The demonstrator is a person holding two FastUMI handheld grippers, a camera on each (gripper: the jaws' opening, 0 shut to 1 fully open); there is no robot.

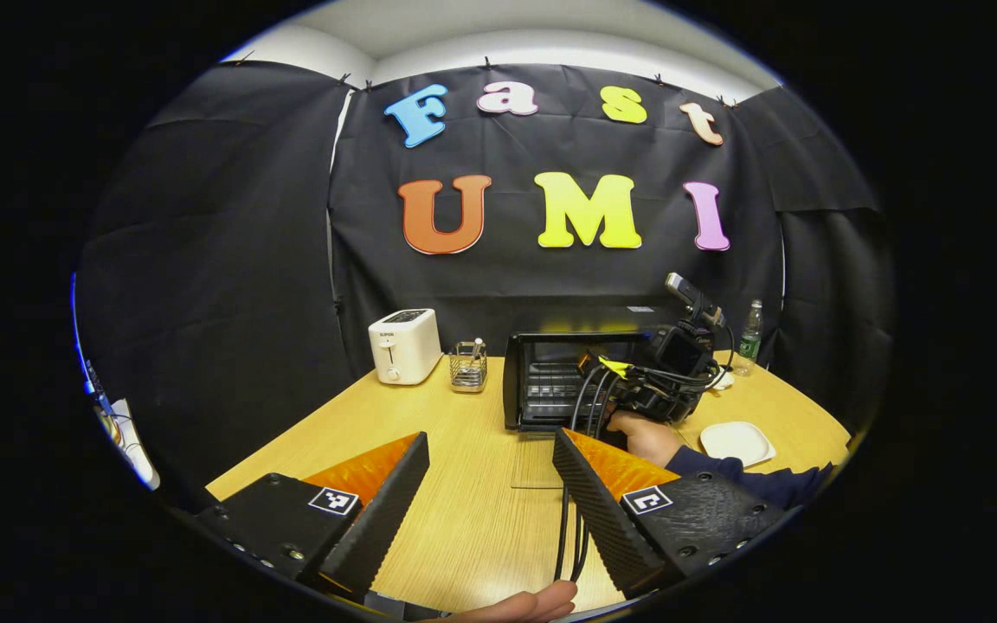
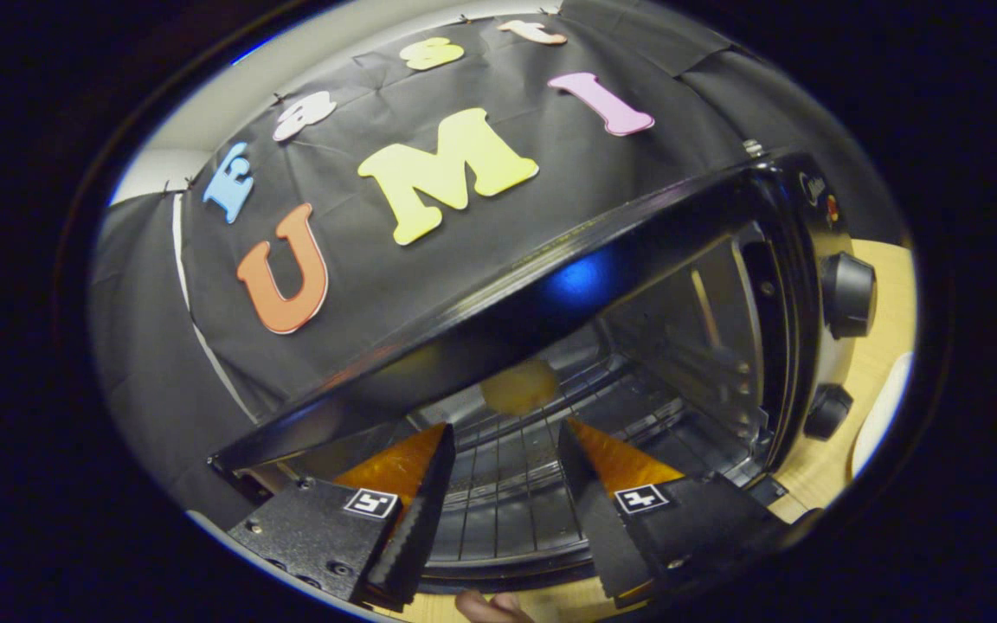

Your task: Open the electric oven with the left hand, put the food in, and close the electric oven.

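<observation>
— How does the left tool [image 1: 490, 493] sit?
— Fingers spread wide, nothing between them.
— The right tool [image 2: 503, 484]?
— Also agape, tilted, its holder's hand [image 1: 646, 437] and sleeve [image 1: 749, 480] behind it.

I'm looking into a recording booth staged as a kitchen, black cloth walls [image 1: 230, 216], wooden table [image 1: 481, 467], toaster [image 1: 404, 345], electric oven [image 1: 550, 381], water bottle [image 1: 750, 337]

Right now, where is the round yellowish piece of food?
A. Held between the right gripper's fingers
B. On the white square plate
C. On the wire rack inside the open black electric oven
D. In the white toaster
C: the right gripper view shows the round yellowish piece of food lying on the wire rack inside the open black electric oven, ahead of the right gripper, whose fingers stand apart and empty.
</observation>
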